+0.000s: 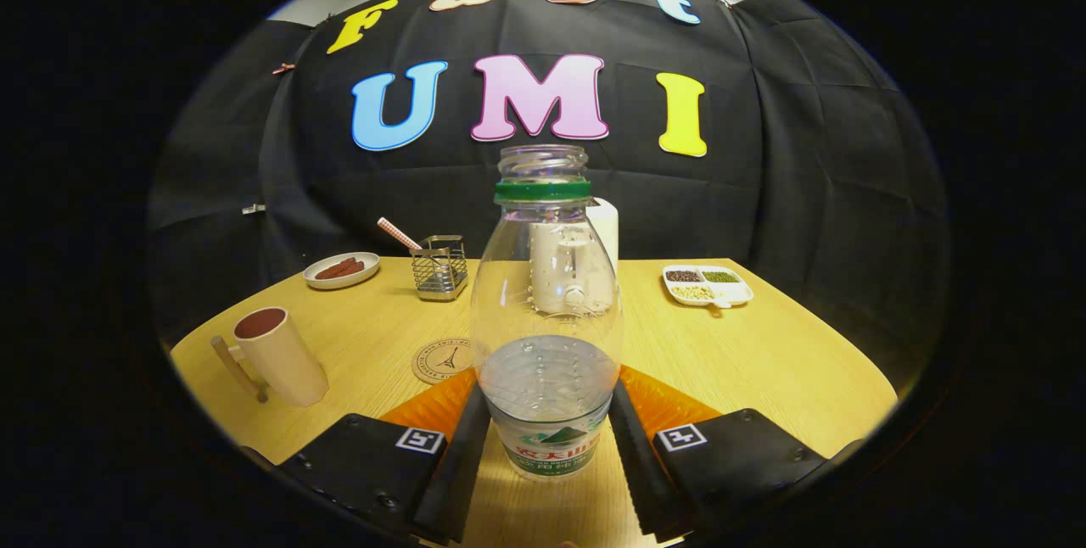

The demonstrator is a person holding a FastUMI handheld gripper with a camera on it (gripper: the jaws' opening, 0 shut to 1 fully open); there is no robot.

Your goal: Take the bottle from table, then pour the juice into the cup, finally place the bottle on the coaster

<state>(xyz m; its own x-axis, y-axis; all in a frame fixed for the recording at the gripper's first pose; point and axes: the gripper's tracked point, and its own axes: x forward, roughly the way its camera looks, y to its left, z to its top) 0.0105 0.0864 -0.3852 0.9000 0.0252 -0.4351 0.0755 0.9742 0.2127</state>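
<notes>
Bottle: a clear plastic bottle [547,319] with a green neck ring and no cap stands upright on the wooden table [764,353], between the two fingers, its open mouth up; clear liquid fills roughly the lower third, above a printed label band.
Gripper: the gripper [547,438] has a finger on each side of the bottle's lower body; both fingers look pressed against its sides, pinching it just above the label.
Coaster: a round coaster [437,359] with a dark line drawing lies flat on the table just beyond the left finger, partly hidden behind the bottle's left side.
Cup: a cream cup [280,355] with a handle stands to the left of the fingers, tilted in this wide view, well apart from the bottle; its inside looks dark reddish.
Holder: a wire mesh holder [439,268] stands farther back, beyond the coaster, with a red-and-white checked stick [397,233] leaning out of it to the left.
Plate: a small white plate [341,271] with brown pieces sits left of the holder.
Tray: a white divided tray [708,285] holding dark, green and pale grains rests at the back right.
White object: something white and upright [604,230] stands directly behind the bottle, seen mostly through it; I cannot tell what it is.
</notes>
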